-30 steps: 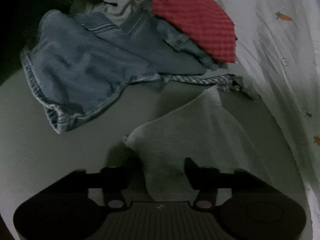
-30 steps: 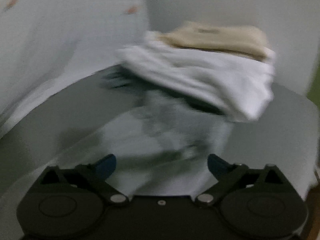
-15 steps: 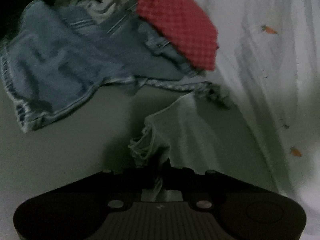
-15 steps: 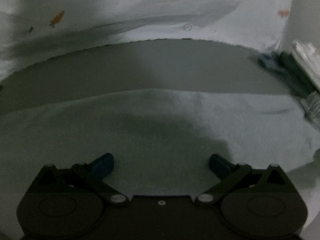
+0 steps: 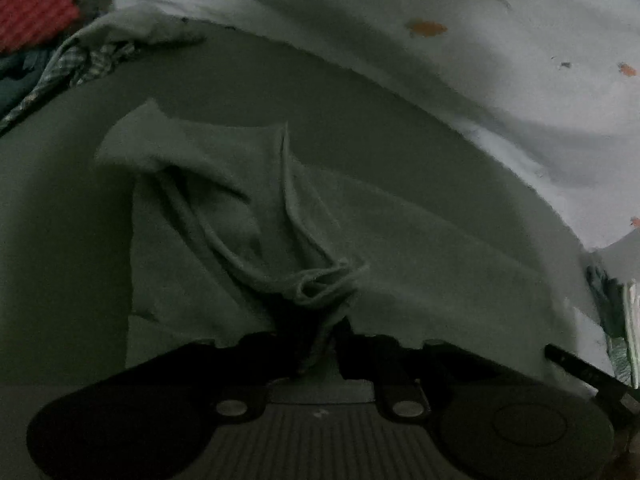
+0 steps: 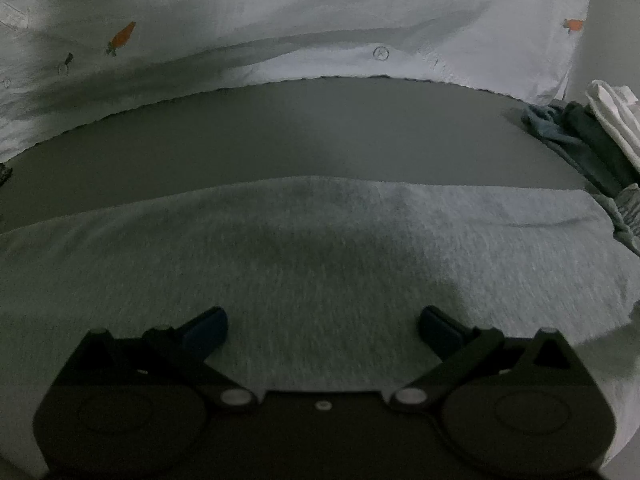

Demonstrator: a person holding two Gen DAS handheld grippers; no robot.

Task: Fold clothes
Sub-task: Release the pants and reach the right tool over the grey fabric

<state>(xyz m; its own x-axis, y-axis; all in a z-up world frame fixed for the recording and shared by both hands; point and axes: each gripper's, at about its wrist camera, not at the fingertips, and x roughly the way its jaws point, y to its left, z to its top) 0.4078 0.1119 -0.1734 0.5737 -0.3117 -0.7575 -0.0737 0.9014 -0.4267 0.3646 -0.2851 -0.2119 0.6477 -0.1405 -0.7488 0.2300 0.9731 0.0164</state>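
A grey knit garment (image 5: 420,248) lies spread on the grey table (image 5: 360,120). My left gripper (image 5: 320,340) is shut on a bunched edge of it, and the cloth rises in folds (image 5: 312,280) from the jaws. In the right wrist view the same grey garment (image 6: 320,248) lies flat across the table (image 6: 300,132). My right gripper (image 6: 322,324) is open and empty just above it, one finger to each side.
A white sheet with small carrot prints (image 5: 460,60) (image 6: 280,20) lies along the table's far edge. A pile of unfolded clothes, red checked cloth (image 5: 32,4) and plaid (image 5: 80,60), is at the left. Folded clothes (image 6: 592,136) are stacked at the right.
My left gripper closed on the grey garment's edge and swung right, away from the jeans pile, pulling the cloth out. My right gripper swung from the folded stack to above the garment.
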